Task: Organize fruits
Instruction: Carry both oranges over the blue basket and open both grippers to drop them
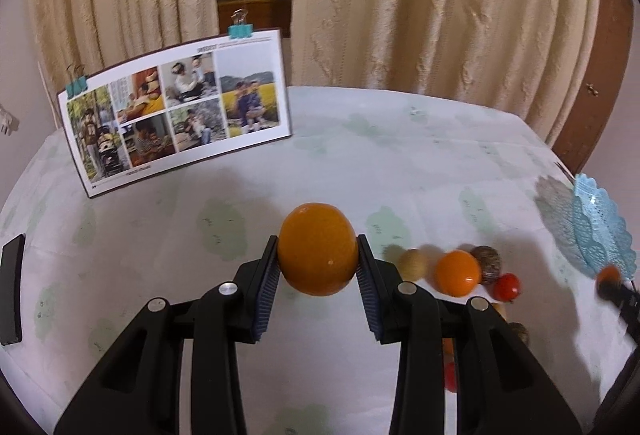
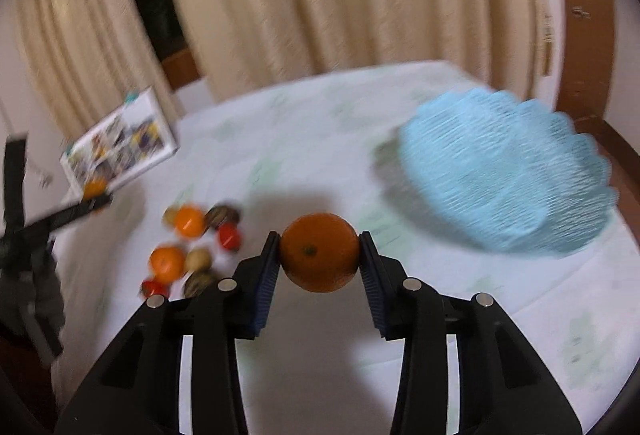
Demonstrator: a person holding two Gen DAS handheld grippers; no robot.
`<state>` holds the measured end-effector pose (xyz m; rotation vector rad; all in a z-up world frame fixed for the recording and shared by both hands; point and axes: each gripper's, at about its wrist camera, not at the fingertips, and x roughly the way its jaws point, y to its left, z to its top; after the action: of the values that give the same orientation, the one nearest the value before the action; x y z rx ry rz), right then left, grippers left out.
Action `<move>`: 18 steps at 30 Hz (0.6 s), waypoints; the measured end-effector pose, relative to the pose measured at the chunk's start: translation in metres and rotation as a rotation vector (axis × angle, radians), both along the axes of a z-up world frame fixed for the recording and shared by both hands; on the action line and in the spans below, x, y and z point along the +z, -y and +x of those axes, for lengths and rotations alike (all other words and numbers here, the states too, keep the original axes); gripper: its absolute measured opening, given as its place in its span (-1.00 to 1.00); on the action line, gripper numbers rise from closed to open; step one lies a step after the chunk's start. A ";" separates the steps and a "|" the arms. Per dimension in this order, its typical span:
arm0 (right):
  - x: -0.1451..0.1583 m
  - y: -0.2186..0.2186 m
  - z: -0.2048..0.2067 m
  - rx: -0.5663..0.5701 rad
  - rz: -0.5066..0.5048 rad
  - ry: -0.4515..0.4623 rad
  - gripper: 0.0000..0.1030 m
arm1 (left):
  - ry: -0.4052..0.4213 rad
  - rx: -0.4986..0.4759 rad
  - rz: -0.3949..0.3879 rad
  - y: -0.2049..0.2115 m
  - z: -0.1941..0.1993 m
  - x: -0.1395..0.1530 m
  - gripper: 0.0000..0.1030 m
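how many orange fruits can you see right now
4. One in the left hand-held gripper, one in the right hand-held gripper, and two loose on the tablecloth in the fruit cluster: one farther, one nearer. Others may be hidden.

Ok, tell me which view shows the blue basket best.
The right wrist view: nearly the whole blue basket shows there, though blurred. The left wrist view catches only its lacy edge at the frame's right side.

orange fruit (image 1: 317,249), pale blue lacy basket (image 2: 508,171), white tablecloth (image 1: 360,163) with faint green patches.
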<state>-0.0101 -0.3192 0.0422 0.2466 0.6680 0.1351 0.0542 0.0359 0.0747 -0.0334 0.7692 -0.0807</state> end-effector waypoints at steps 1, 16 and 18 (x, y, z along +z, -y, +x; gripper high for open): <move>0.003 0.010 0.001 -0.031 0.004 0.009 -0.21 | 0.001 -0.007 0.002 0.004 -0.001 0.001 -0.27; -0.021 0.115 0.023 -0.339 0.020 -0.009 -0.20 | 0.015 -0.140 0.016 0.082 -0.012 0.014 -0.27; -0.024 0.119 0.021 -0.354 0.026 0.001 -0.20 | 0.019 -0.168 0.022 0.099 -0.012 0.017 -0.27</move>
<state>0.0109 -0.4380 0.0179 0.3855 0.6122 -0.1950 0.0419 -0.0628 0.0921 0.0526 0.7531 -0.2319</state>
